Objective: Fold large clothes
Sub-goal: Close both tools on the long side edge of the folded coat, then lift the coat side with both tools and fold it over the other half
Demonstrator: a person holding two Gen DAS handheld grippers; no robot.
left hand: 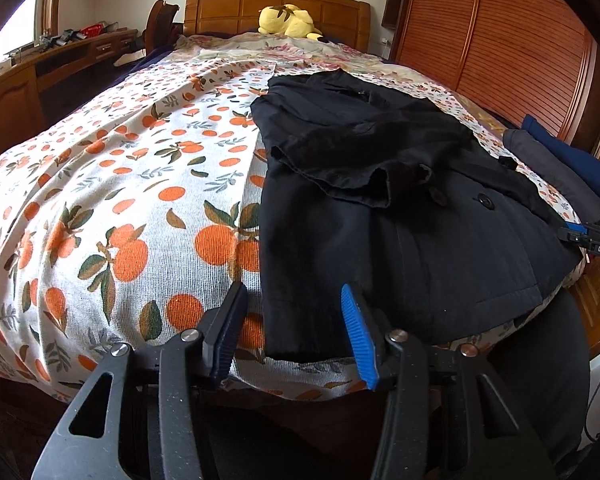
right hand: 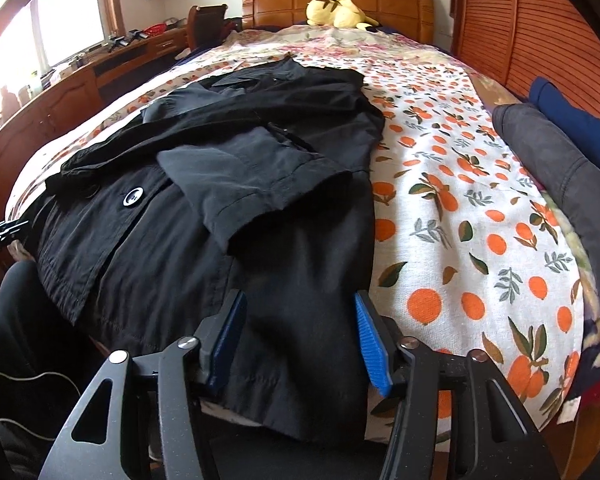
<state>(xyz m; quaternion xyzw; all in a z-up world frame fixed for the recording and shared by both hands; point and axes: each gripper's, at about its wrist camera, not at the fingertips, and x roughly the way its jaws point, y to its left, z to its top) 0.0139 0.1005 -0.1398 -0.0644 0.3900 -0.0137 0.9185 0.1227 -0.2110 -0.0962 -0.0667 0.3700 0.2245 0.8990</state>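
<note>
A large black coat [left hand: 400, 208] lies lengthwise on the bed, both sleeves folded in across its front, with a big button [right hand: 133, 197] showing; it fills the left half of the right wrist view [right hand: 236, 200]. My left gripper [left hand: 294, 300] is open, its jaws astride the coat's near left hem corner, just above the bed's foot edge. My right gripper [right hand: 298, 304] is open over the coat's near right hem. The right gripper's body also shows at the far right of the left wrist view [left hand: 596, 240].
The bed has an orange-fruit print sheet [left hand: 120, 200]. Folded dark grey [right hand: 556, 176] and blue [right hand: 572, 120] clothes lie at its right edge. A yellow plush toy [left hand: 288, 20] rests by the wooden headboard. A wooden desk [left hand: 40, 72] runs left, louvred wardrobe doors [left hand: 500, 40] right.
</note>
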